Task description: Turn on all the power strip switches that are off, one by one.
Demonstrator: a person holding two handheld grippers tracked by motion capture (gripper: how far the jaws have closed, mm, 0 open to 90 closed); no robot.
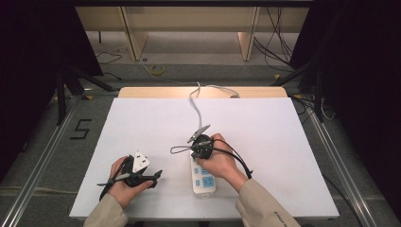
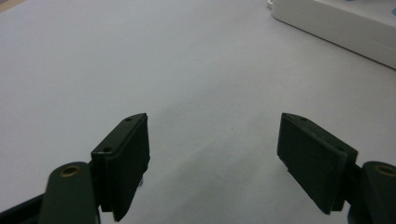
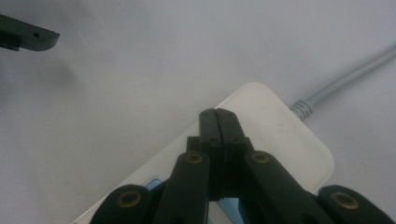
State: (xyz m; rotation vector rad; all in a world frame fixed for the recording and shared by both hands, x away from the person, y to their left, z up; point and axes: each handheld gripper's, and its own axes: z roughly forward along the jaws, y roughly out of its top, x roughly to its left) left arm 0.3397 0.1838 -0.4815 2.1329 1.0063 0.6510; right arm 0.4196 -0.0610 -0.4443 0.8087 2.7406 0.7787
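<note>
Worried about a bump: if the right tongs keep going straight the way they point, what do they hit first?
Probably the power strip: the shut right tongs point down at its top, though the gap is unclear.

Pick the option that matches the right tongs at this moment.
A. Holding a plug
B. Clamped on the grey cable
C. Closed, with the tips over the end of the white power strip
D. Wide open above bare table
C: in the right gripper view the right tongs have their jaws pressed together with nothing between them, over the cable end of the white power strip.
</note>
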